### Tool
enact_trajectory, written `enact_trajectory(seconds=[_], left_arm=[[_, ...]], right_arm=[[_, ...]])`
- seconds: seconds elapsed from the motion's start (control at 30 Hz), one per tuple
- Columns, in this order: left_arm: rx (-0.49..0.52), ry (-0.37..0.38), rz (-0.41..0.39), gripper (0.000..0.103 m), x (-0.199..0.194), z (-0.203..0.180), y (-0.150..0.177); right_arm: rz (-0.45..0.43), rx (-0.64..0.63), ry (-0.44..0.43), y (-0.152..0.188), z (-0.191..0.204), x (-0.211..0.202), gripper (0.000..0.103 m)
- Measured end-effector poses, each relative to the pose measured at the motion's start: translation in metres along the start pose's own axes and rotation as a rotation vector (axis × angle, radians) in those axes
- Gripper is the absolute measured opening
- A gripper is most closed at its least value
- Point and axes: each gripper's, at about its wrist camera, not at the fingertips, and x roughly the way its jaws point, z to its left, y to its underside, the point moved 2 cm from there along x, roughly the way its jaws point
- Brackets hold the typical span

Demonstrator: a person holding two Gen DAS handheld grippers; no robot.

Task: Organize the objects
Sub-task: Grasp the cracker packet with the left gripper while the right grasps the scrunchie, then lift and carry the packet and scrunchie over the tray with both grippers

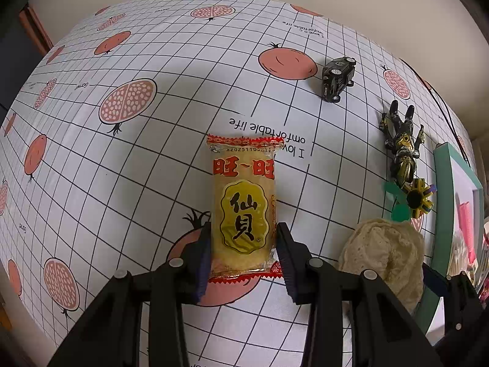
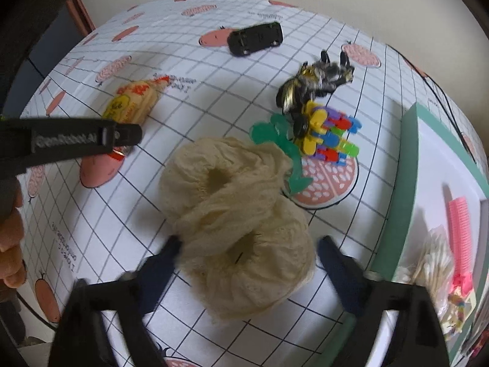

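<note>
Box point(image 2: 409, 183) cut off at edge; contents blurry, right tongs point(image 2: 247, 244) wide.

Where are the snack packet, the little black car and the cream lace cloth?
snack packet point(image 1: 243, 211): left wrist view, yellow label.
black toy car point(image 1: 338, 79): left wrist view, its body.
cream lace cloth point(image 2: 235, 223): right wrist view, its middle folds.

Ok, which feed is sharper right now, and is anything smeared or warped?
Left wrist view: sharp, print on the snack packet readable; fisheye bows the tablecloth grid. Right wrist view: motion-blurred, cream lace cloth and action figure smeared; soft shadows, no glare.
</note>
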Motion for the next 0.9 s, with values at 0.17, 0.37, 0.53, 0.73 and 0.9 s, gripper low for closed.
enact_trajectory(seconds=[0.17,0.37,0.53,0.73,0.9], left_arm=[[-0.005,-0.001,-0.001,0.041,0.004,-0.007,-0.004],[-0.003,-0.007,0.002,0.041,0.01,-0.015,-0.009],[-0.013,-0.017,0.003,0.038,0.012,-0.017,-0.012],[-0.054,-0.004,-0.014,0.037,0.001,-0.013,-0.011],[-0.12,0.04,-0.062,0.037,-0.02,-0.01,-0.012]], right_arm=[[-0.006,0.033,-0.028,-0.005,-0.008,-0.007,0.044],[-0.002,0.026,-0.06,-0.008,-0.019,-0.005,0.024],[-0.032,0.028,-0.078,-0.006,-0.013,-0.022,0.021],[-0.109,0.032,-0.101,-0.016,-0.014,-0.051,0.021],[-0.188,0.05,-0.112,-0.025,-0.017,-0.08,0.021]])
